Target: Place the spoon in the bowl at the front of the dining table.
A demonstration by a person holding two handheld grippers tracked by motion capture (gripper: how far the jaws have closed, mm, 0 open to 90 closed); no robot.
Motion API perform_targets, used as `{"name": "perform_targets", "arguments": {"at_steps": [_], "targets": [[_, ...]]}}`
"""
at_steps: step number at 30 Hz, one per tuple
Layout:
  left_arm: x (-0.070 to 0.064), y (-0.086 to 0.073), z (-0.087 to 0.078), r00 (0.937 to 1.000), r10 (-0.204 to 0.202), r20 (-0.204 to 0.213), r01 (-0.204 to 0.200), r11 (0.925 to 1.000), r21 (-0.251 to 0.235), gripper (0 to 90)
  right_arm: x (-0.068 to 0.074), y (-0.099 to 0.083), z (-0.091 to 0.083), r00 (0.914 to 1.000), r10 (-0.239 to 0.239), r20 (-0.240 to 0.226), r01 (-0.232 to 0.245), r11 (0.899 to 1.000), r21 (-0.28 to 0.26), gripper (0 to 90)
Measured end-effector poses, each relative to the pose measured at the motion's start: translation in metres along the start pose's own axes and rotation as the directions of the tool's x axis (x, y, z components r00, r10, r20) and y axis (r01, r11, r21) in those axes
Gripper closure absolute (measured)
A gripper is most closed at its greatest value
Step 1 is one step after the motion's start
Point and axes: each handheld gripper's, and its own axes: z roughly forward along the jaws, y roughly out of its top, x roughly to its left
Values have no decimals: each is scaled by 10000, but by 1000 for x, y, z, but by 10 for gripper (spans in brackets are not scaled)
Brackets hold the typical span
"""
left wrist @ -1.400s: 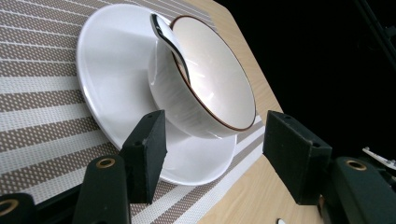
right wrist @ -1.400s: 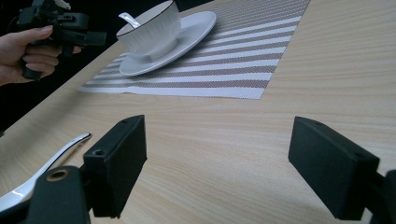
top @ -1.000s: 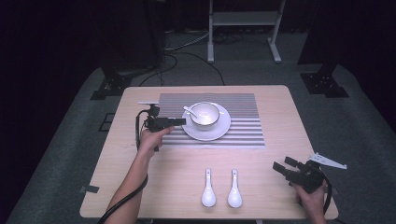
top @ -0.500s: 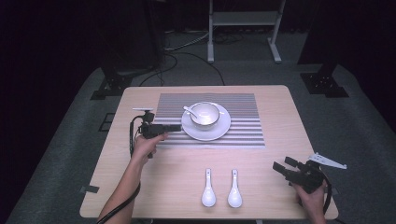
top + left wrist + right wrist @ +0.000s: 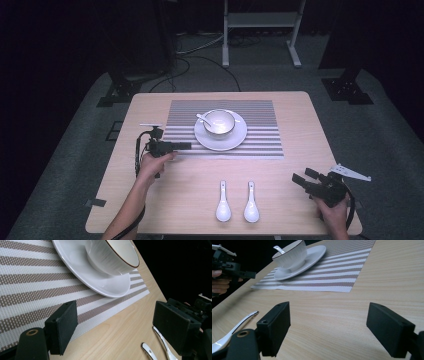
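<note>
Drawn back toward the table's left edge, the left gripper (image 5: 184, 146) now hovers with jaws spread wide over the placemat's (image 5: 260, 142) corner, near the saucer (image 5: 237, 140) carrying the bowl (image 5: 218, 122), right gripper (image 5: 303, 179) likewise agape.

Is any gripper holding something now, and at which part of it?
Nothing is held. The left gripper has its jaws open over the placemat edge, and the right gripper has its jaws open over bare table.
</note>
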Motion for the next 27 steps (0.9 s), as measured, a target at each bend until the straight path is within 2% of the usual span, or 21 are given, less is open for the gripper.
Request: {"name": "perform_targets", "arguments": {"at_steps": [12, 27], "targets": [[-4, -8, -2, 9999, 111, 82, -112, 9999, 97, 187, 0, 0, 0, 10000, -2, 22, 2, 10000, 4, 183], [1, -25, -6, 10000, 21, 60, -22, 9998, 177, 179, 0, 0, 0, 10000, 2, 27, -2, 10000, 12, 183]]}}
